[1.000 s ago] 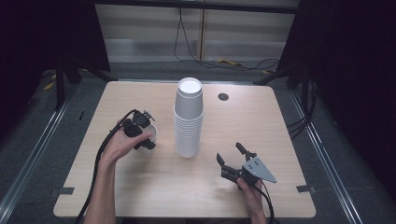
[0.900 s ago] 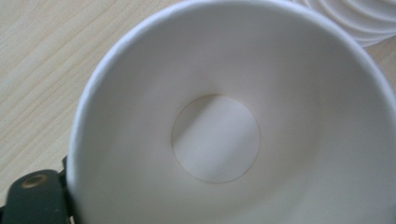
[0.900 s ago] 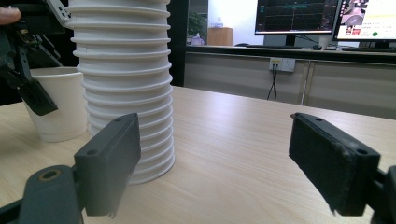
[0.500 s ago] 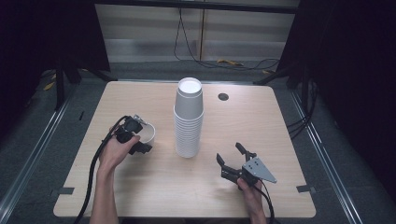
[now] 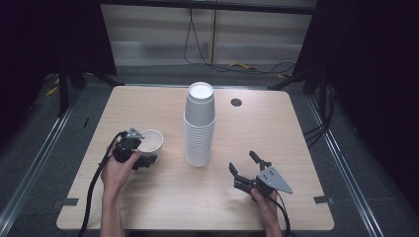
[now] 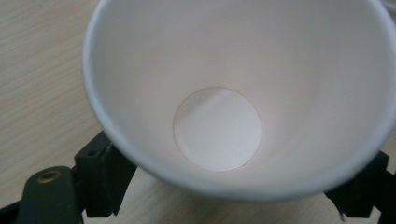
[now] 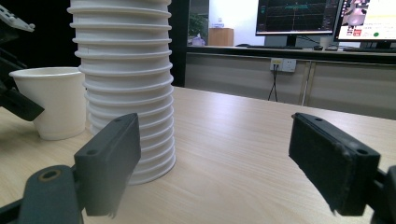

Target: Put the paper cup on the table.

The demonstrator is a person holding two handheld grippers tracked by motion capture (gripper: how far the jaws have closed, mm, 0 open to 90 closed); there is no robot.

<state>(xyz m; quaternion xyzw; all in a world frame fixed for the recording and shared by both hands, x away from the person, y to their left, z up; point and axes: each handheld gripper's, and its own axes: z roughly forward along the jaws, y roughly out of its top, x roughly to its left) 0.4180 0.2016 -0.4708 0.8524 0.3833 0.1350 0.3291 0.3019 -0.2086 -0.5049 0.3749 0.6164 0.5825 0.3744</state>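
Note:
A tall stack of white paper cups [image 5: 200, 128] stands upright at the table's middle. To its left a single white cup [image 5: 150, 142] stands upright on the wood, mouth up. My left gripper [image 5: 143, 150] is shut on this cup, one black jaw on each side of its wall below the rim. The left gripper view looks down into the cup [image 6: 243, 93] between the jaws of that gripper [image 6: 233, 186]. My right gripper [image 5: 242, 162] rests open near the front right, jaws wide, aimed at the stack [image 7: 126, 84]. The right gripper [image 7: 215, 140] holds nothing; the single cup [image 7: 53, 102] stands left of the stack.
The light wooden table [image 5: 276, 133] has a small dark round hole [image 5: 236, 102] at the back, right of the stack. Cables trail from both grippers toward the front edge. Monitors [image 7: 299, 16] and a counter stand beyond the table.
My left gripper has drawn the single cup toward the front left and lowered it, turning it mouth up on the table. The right gripper has stayed still.

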